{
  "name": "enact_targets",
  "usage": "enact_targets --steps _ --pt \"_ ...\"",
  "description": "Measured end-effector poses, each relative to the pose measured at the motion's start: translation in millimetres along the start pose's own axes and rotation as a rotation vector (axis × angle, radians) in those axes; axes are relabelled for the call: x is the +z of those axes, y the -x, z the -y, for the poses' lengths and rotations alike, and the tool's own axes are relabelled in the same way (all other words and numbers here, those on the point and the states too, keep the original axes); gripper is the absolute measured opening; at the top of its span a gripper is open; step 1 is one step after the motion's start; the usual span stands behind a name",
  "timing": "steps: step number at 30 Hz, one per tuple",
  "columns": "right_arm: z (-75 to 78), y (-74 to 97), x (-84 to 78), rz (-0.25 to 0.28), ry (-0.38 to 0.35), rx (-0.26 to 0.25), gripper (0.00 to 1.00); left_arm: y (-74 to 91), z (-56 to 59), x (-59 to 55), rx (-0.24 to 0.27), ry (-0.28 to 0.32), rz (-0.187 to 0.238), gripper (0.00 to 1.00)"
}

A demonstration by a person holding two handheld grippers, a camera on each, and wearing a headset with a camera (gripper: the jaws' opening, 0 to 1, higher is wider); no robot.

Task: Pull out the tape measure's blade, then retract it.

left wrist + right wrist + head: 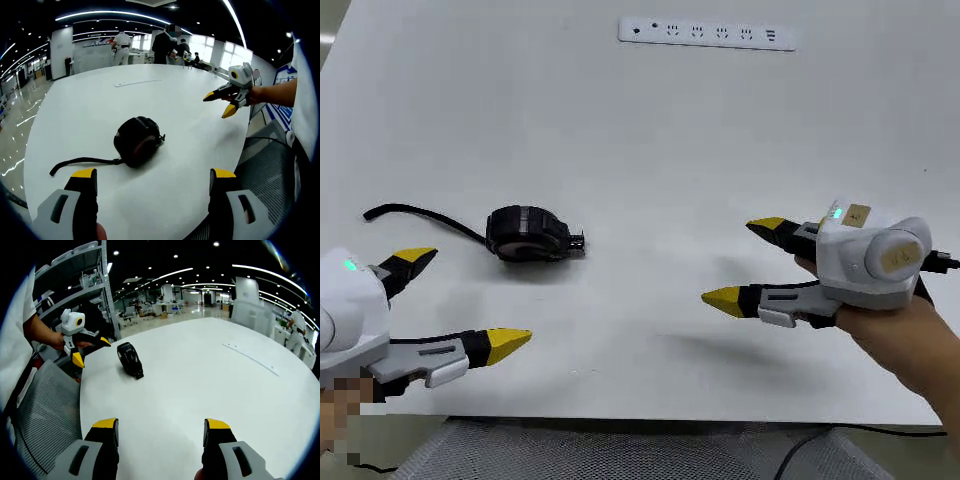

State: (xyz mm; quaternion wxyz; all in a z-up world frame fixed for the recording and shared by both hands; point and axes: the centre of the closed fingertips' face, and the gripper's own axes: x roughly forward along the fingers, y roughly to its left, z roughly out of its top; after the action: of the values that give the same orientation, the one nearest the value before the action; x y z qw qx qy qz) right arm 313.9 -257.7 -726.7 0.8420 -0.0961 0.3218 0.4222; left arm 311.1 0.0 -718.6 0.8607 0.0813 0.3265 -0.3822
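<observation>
A black tape measure [527,233] lies on the white table [640,130], its wrist strap [415,215] trailing to the left and its blade tip facing right. The blade is fully inside the case. My left gripper [470,300] hovers open near the table's front left edge, short of the tape measure [137,141]. My right gripper [745,262] is open at the right, well apart from the tape measure [130,359]. In the left gripper view, the right gripper [224,102] appears at the far right; in the right gripper view, the left gripper [87,351] appears beside the case.
A white power strip [706,33] lies at the table's far edge. A mesh chair [620,450] sits below the front edge. People stand far back in the hall [170,45].
</observation>
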Motion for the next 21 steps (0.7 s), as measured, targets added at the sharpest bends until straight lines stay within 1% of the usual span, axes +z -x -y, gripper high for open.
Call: enact_targets --steps 5,12,14,18,21 --pt "-0.3 9.6 -5.0 -0.010 -0.001 -0.011 0.69 5.7 -4.8 -0.8 -0.003 -0.013 -0.007 0.91" --pt "0.8 24.0 -12.0 -0.024 -0.004 -0.035 0.73 11.1 -6.9 -2.5 -0.011 -0.014 -0.012 0.95" --pt "0.6 27.9 -14.8 -0.031 0.001 -0.040 0.74 13.1 -9.0 -1.1 -0.001 -0.015 -0.005 0.96" --pt "0.5 34.2 -20.4 -0.041 0.005 -0.048 0.79 15.4 -8.2 -2.6 -0.005 -0.017 -0.009 0.97" --pt "0.4 39.1 -24.9 -0.044 -0.001 -0.048 0.84 17.7 -5.2 -5.5 -0.016 -0.031 -0.022 0.98"
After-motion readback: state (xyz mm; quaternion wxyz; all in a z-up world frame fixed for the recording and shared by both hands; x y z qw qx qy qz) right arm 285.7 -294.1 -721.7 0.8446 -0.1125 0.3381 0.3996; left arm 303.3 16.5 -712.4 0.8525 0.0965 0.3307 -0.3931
